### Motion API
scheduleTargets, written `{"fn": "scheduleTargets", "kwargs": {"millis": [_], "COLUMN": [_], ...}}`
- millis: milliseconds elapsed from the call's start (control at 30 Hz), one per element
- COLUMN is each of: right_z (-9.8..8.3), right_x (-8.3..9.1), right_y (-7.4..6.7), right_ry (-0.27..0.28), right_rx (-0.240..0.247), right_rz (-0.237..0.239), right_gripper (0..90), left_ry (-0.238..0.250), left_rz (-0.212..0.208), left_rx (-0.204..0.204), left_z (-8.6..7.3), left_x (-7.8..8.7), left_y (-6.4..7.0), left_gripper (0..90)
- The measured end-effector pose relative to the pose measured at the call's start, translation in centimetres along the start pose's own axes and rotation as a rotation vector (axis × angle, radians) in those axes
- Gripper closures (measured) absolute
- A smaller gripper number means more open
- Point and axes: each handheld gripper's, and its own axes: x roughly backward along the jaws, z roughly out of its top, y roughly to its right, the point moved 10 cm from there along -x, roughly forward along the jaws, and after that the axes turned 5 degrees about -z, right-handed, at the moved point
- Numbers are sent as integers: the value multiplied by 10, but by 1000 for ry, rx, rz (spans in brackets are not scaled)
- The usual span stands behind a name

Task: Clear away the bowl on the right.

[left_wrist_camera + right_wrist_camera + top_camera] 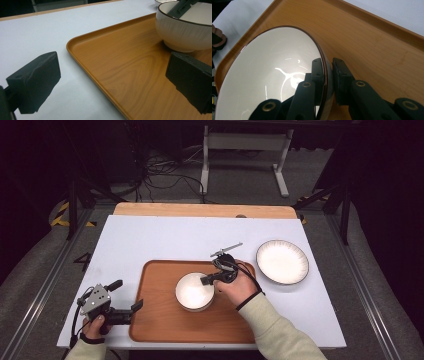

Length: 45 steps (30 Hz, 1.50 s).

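Tray (165, 320) bears bowl (194, 291), rim between fingers (319, 72).

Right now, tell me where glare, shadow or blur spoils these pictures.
High view: the bowl and plate glow washed-out white, and the room behind is dark. Left gripper view: the near jaws are soft and the tray is sharp. Right gripper view: bright reflections streak the bowl's inside, and the right gripper darkens the bottom.

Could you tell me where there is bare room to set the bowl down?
The tray is bare left of and in front of the bowl; the white table is bare behind it. It is crowded between the right claw and the plate.
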Motion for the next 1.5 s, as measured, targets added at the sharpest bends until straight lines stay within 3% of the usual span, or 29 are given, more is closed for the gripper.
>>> {"fn": "scheduleTargets", "kwargs": {"millis": [767,867,1100,1367,1500], "right_z": [-5,-2,11,23,28], "right_x": [-5,-3,10,29,38], "right_y": [5,6,2,-6,-11], "right_ry": [-13,15,106,214,284], "right_rx": [17,22,91,165,233], "right_rz": [8,7,-8,-4,-3], "right_gripper": [768,715,566,527,512], "left_ry": [-8,-8,-6,-10,-8], "left_rz": [-3,-2,-1,1,0], "left_rx": [-6,-8,-5,-7,-7], "left_z": [0,0,0,-1,0], "left_x": [0,0,0,0,0], "left_y": [0,0,0,0,0], "left_gripper": [4,5,5,4,4]}}
